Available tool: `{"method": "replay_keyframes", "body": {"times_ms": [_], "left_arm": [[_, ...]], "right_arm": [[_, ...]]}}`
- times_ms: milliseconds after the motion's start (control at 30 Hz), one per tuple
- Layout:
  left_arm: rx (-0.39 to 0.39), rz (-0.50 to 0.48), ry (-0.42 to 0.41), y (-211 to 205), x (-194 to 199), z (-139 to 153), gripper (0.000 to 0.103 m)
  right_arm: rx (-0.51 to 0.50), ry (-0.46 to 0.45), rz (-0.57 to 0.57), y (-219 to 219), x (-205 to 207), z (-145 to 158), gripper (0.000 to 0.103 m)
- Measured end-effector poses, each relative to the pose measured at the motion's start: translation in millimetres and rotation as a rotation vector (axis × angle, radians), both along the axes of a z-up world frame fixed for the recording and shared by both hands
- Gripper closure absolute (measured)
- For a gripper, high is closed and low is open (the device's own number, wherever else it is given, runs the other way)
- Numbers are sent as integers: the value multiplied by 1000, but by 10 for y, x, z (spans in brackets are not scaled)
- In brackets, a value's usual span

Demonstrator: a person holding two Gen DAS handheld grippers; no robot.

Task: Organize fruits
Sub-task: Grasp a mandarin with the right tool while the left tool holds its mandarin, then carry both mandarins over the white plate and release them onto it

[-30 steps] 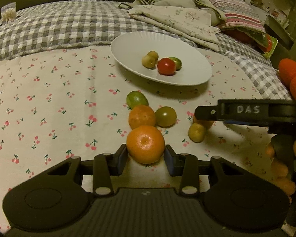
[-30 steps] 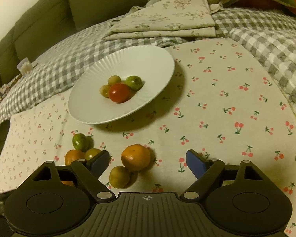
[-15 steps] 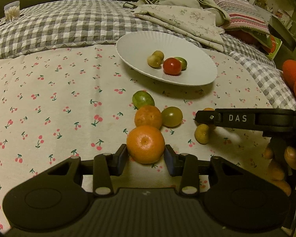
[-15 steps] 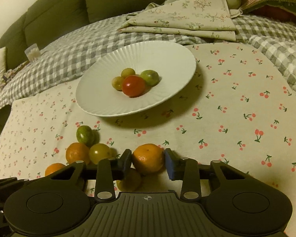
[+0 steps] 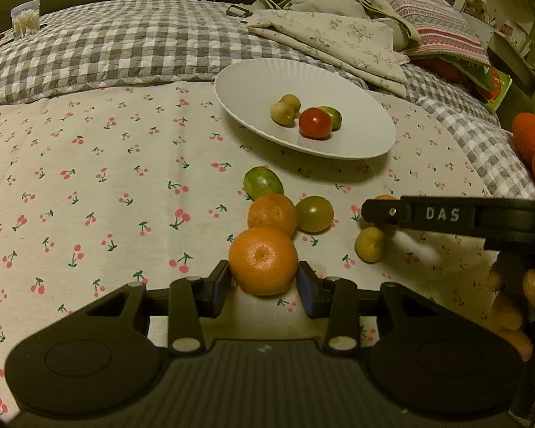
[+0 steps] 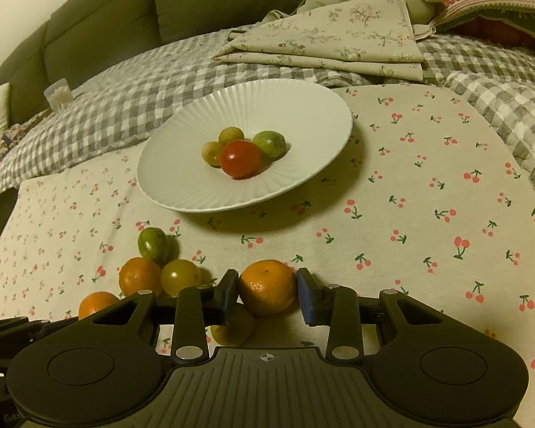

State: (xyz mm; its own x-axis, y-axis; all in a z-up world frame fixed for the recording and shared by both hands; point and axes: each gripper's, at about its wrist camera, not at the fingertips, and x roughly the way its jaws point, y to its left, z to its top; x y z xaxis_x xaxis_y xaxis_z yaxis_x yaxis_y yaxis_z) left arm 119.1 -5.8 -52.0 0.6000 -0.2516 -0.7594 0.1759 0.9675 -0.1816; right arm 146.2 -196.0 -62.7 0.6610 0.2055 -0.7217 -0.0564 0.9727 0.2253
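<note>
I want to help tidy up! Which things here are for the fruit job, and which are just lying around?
For the job:
- white plate holding four small fruits
- orange in the left tongs
- orange in the right tongs
- loose fruits on the cherry cloth

Just lying about:
- folded floral cloth
- striped cushion
- checked blanket

The white plate [image 6: 182,185] looks like glazed ceramic, smooth with fine radial ribs and a soft sheen. The red tomato [image 6: 239,158] is glossy and taut-skinned. The orange [image 6: 267,290] has a dimpled, matt peel. The cherry-print cloth [image 6: 428,192] is a soft matt cotton weave; the grey checked quilt [image 5: 125,46] is puckered. The right gripper [image 6: 267,294] is matt black plastic with blue rubbery pads and small metal pins.
</note>
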Motion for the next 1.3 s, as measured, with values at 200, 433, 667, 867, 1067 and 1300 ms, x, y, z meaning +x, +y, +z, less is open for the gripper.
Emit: {"method": "replay_keyframes", "body": {"times_ms": [200, 433, 667, 867, 1067, 1300], "left_arm": [[-6, 3, -15, 3, -14, 38, 65], [-24, 18, -41, 32, -11, 102, 65], [-19, 20, -77, 50, 37, 191, 65], [-7, 5, -101, 20, 94, 263, 65], [17, -18, -133, -56, 215, 331, 65], [23, -27, -154, -151, 447, 351, 65]], "right_arm": [[24, -11, -9, -22, -25, 65, 69], [51, -27, -23, -60, -50, 155, 69], [56, -71, -23, -60, -83, 302, 69], [51, -89, -26, -78, -53, 363, 69], [50, -103, -34, -130, 13, 420, 69], [37, -117, -36, -176, 168, 455, 69]]}}
